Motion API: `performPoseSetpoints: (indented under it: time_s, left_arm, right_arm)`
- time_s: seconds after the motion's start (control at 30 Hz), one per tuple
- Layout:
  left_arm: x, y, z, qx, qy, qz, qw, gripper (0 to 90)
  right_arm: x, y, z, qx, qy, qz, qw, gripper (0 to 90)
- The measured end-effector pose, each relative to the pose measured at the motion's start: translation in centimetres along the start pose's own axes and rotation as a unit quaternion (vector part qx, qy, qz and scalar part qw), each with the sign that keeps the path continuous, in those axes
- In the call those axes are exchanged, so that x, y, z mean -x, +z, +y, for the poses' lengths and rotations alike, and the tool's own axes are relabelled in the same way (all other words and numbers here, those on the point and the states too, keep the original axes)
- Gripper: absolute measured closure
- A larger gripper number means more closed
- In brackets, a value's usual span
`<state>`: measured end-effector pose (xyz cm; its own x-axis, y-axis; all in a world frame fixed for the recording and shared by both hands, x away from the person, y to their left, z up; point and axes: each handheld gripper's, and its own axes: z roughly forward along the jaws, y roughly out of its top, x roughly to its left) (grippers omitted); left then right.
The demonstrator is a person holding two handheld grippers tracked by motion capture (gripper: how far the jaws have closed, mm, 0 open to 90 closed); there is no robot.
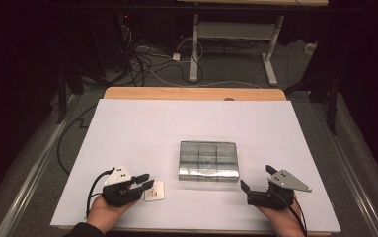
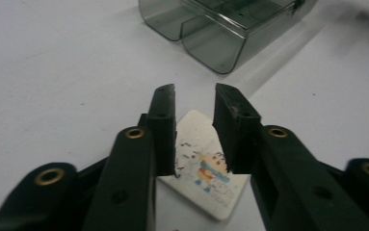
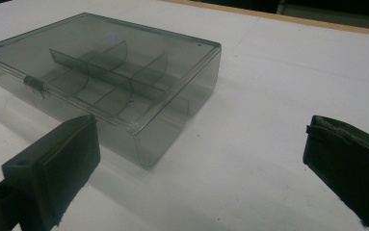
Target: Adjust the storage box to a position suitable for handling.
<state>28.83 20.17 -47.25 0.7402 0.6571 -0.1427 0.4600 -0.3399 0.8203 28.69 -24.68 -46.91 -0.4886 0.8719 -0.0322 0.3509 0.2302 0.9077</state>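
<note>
A clear grey plastic box (image 1: 208, 161) with inner dividers and a shut lid lies mid-table, also seen as the box (image 3: 110, 82) and box (image 2: 225, 24). A small white card with a cartoon print (image 1: 154, 190) lies flat near the front left; the card (image 2: 206, 173) sits under and between my left gripper's jaws. My left gripper (image 1: 146, 180) (image 2: 195, 103) hovers over the card with a narrow gap, open, gripping nothing. My right gripper (image 1: 258, 177) (image 3: 201, 159) is wide open right of the box's front corner, empty.
A white board (image 1: 127, 128) covers the wooden table (image 1: 191, 93). Beyond the far edge stand a white desk frame (image 1: 236, 34) and tangled cables (image 1: 147, 59) on the floor. Bare board lies left, right and behind the box.
</note>
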Motion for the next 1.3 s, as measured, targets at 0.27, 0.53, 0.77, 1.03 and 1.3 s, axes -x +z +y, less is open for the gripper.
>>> performPoseSetpoints:
  time_s: [0.27, 0.53, 0.77, 1.03, 1.3]
  left_arm:
    - [1.9, 2.0, 0.8, -0.044, 0.024, -0.034, 0.9982, 87.8]
    - [3.4, 4.4, 1.6, -0.110, 0.050, -0.018, 0.9924, 87.8]
    - [3.4, 4.6, 1.6, -0.127, 0.064, -0.007, 0.9898, 87.8]
    - [2.9, 3.2, 1.0, -0.122, 0.056, 0.003, 0.9910, 87.8]
    - [3.1, 3.2, 0.9, -0.119, 0.053, -0.005, 0.9915, 87.7]
  right_arm:
    - [0.0, 0.0, 0.0, 0.000, -0.001, -0.001, 1.0000, 0.0]
    - [0.0, 0.0, 0.0, 0.001, -0.002, -0.001, 1.0000, 0.0]
    - [0.1, 0.0, -0.1, 0.001, 0.000, -0.001, 1.0000, 0.0]
    - [0.2, -0.1, -0.1, 0.000, 0.002, -0.001, 1.0000, 0.0]
    - [0.0, 0.3, 0.0, -0.001, 0.001, 0.003, 1.0000, 0.0]
